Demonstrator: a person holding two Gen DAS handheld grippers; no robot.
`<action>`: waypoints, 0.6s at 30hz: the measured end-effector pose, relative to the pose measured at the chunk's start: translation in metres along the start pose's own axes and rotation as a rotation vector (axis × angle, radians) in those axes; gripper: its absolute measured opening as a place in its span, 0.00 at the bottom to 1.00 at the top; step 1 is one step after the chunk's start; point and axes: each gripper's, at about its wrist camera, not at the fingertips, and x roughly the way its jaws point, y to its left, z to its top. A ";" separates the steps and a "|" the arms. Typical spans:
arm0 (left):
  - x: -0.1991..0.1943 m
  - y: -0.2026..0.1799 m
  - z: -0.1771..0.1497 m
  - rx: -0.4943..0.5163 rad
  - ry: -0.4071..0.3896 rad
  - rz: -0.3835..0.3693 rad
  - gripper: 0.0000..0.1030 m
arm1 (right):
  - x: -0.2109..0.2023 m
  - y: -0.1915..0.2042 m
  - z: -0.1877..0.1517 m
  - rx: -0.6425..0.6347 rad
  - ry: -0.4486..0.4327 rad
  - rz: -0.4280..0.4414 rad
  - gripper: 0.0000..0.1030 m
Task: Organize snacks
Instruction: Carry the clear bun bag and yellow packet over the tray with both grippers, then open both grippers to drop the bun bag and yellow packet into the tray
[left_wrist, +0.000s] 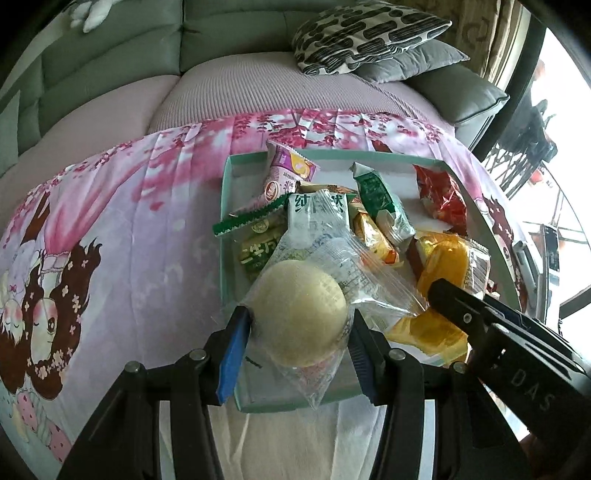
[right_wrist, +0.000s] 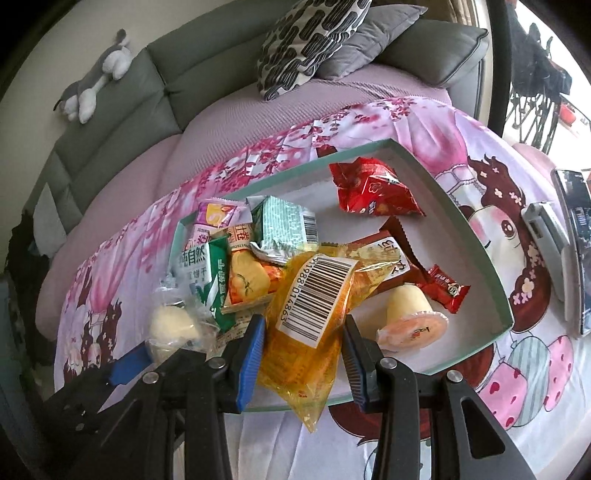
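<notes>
Left wrist view: pink cartoon sheet (left_wrist: 110, 221) over sofa, teal tray (left_wrist: 226, 206) on it w/ snack pile. L gripper (left_wrist: 295, 332) clamped on round pale bun in clear wrap (left_wrist: 299, 314), over tray's near edge. R gripper (right_wrist: 304, 343) pinching yellow barcode packet (right_wrist: 310, 314), likewise at near edge.

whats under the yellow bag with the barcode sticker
The yellow bag, clamped in the right gripper, hangs over the teal tray. Behind its top edge a brown wrapper and an orange packet show. Whatever lies directly beneath it is covered.
</notes>
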 end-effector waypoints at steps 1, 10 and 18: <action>0.001 0.000 0.000 0.000 -0.001 0.000 0.53 | 0.001 0.000 0.000 0.003 0.001 0.002 0.42; 0.008 -0.003 0.001 0.021 -0.003 0.025 0.53 | 0.008 -0.001 0.000 0.011 0.014 0.025 0.43; 0.006 -0.003 0.000 0.037 0.027 0.023 0.56 | 0.004 0.000 0.002 -0.009 0.015 0.009 0.44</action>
